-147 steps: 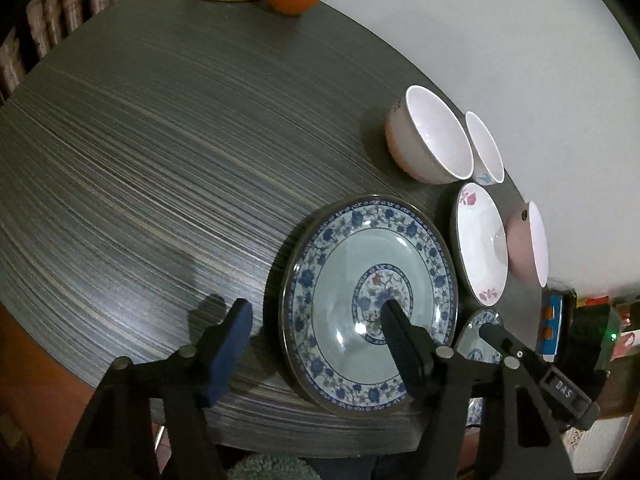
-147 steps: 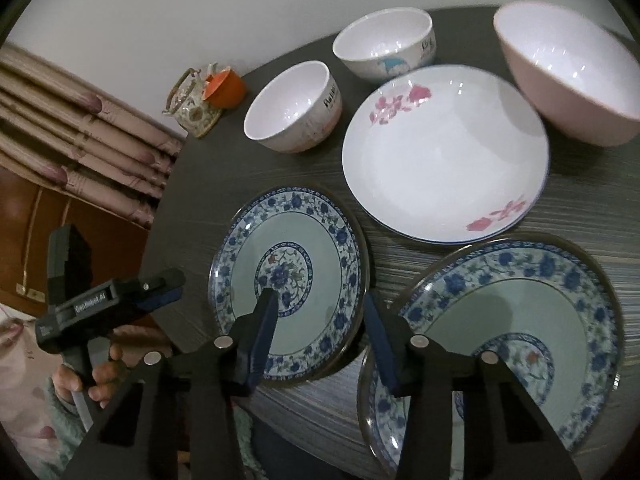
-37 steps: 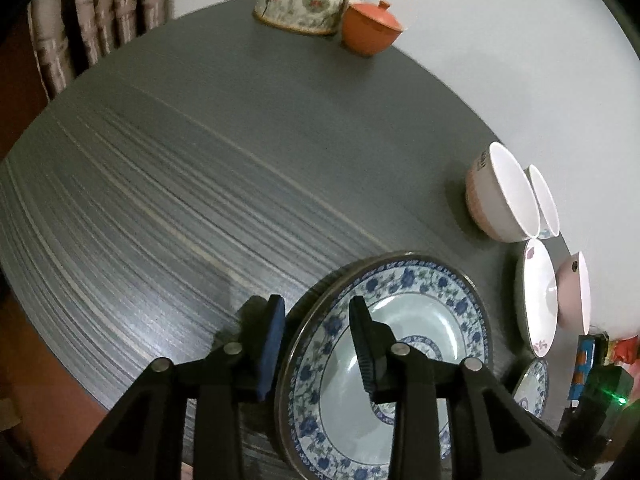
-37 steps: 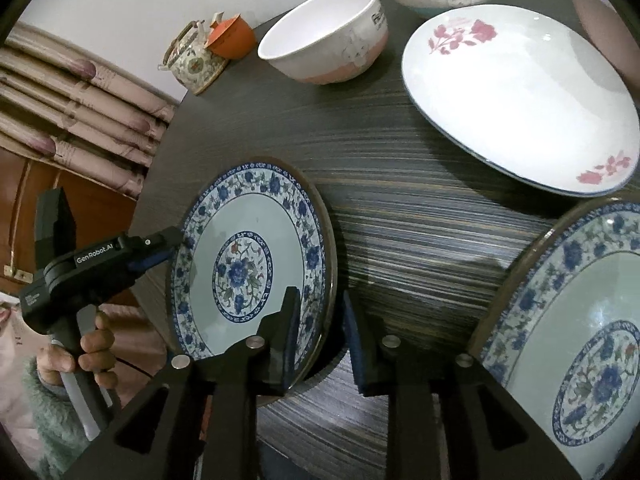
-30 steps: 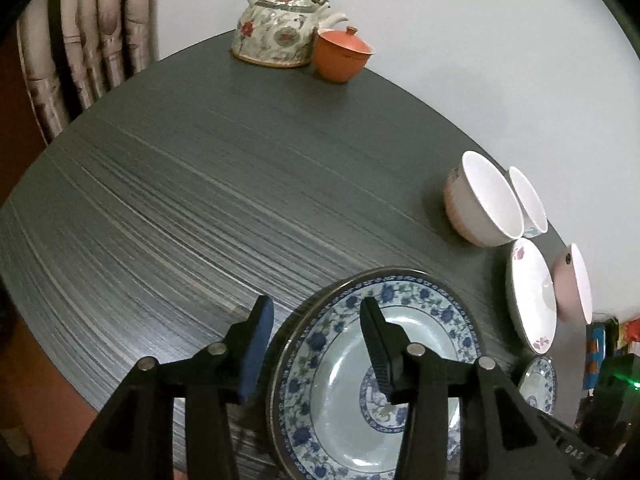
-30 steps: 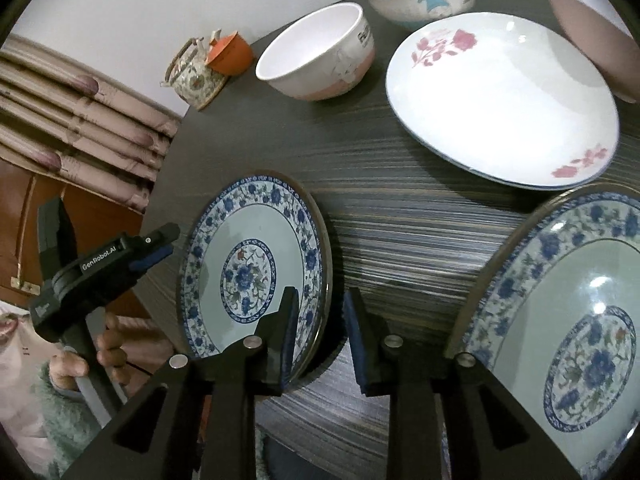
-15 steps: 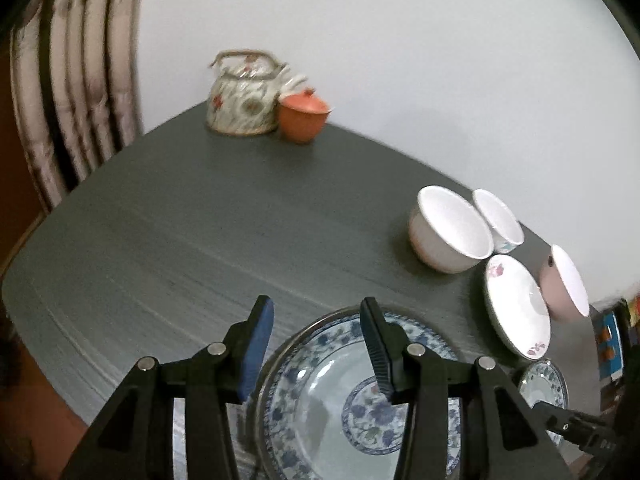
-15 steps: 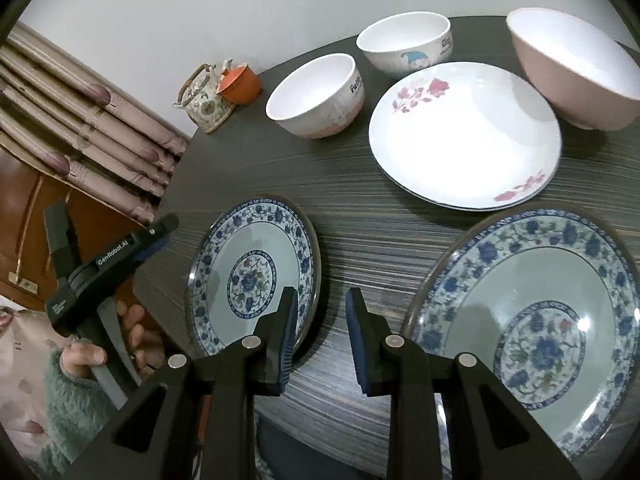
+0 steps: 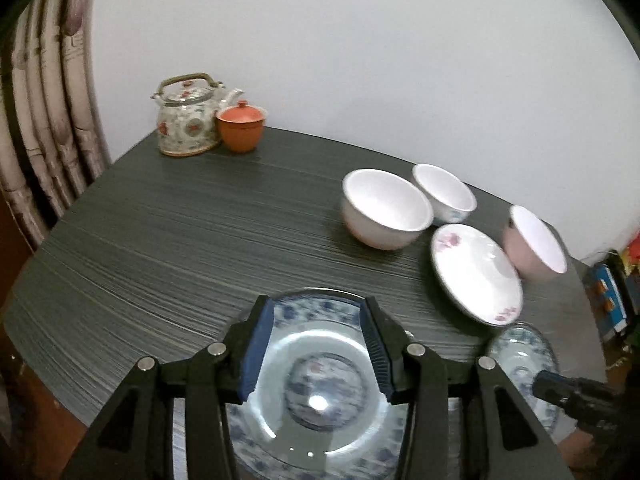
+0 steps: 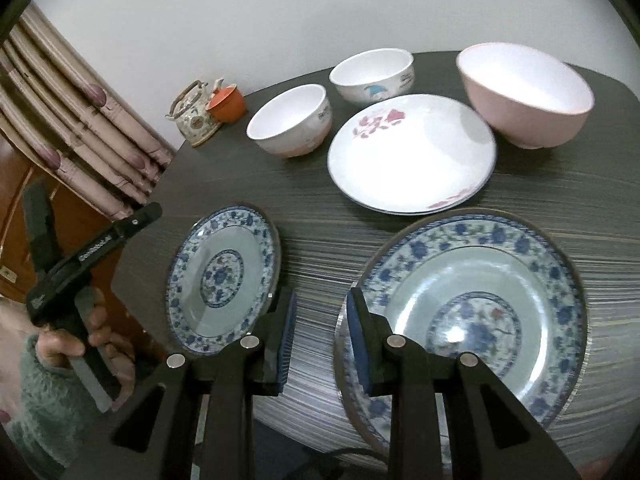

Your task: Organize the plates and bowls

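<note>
Left gripper (image 9: 316, 344) hangs over a blue-patterned plate (image 9: 316, 392) at the near table edge, fingers parted, nothing between them; frame is motion-blurred. Whether the pads touch the plate can't be told.

Right gripper (image 10: 320, 336) hovers above the dark striped table (image 10: 320, 220), fingers apart with bare tabletop in the gap. It holds nothing. Small blue plate (image 10: 222, 276) sits just left of its fingers, large blue plate (image 10: 472, 320) just right.

Behind them: white floral plate (image 10: 412, 152), flat on the table. Pink bowl (image 10: 528, 100) just right of it. Two white bowls behind it, one with pink base (image 10: 290, 124), one with blue motif (image 10: 374, 74), close together, upright. Teapot (image 10: 194, 114) and orange lidded cup (image 10: 227, 104) touching at the far edge, near the curtain (image 10: 80, 120).
</note>
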A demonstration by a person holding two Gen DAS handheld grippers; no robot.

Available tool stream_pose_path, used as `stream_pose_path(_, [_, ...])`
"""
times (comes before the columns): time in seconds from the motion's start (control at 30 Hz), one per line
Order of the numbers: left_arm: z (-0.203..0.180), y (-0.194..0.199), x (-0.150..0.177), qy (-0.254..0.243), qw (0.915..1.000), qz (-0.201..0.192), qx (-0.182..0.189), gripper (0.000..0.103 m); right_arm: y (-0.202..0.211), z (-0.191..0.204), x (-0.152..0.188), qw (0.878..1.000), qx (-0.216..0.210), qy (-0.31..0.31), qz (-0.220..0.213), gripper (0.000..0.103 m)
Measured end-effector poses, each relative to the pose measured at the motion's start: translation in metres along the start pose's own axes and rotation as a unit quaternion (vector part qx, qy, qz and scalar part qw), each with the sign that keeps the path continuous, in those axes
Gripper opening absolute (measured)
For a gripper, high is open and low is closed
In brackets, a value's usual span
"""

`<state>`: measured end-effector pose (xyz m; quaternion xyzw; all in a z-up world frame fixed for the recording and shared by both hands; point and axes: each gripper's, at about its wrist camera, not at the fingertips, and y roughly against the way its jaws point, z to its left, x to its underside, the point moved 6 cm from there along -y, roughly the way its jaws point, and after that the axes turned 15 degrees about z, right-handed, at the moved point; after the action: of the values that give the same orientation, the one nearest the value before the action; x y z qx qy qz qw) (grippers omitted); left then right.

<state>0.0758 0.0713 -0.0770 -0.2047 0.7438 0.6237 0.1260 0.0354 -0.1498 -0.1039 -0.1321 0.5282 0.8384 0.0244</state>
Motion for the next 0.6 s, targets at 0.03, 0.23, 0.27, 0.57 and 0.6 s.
stream_pose_path(0.03, [-0.005, 0.001, 0.001, -0.003, 1.0, 0.002, 0.006, 0.046, 0.003, -0.003, 0.002, 1.0, 0.005, -0.002, -0.003, 0.026])
stream_pose_path(0.23, [-0.035, -0.006, 0.014, -0.031, 0.9992, 0.025, 0.0, 0.046, 0.015, -0.019, 0.012, 1.0, 0.014, -0.016, -0.011, 0.026])
stream_pose_path(0.27, [-0.039, -0.011, 0.018, -0.033, 0.9988, 0.036, -0.002, 0.046, 0.016, -0.021, 0.013, 1.0, 0.014, -0.019, -0.011, 0.026])
stream_pose_path(0.57, [-0.049, -0.015, 0.032, -0.003, 0.9989, 0.044, -0.014, 0.046, 0.026, -0.042, 0.024, 0.999, 0.027, -0.026, -0.012, 0.027])
stream_pose_path(0.6, [-0.052, -0.013, 0.034, -0.001, 0.9991, 0.042, -0.009, 0.046, 0.027, -0.043, 0.025, 0.999, 0.028, -0.025, -0.011, 0.027])
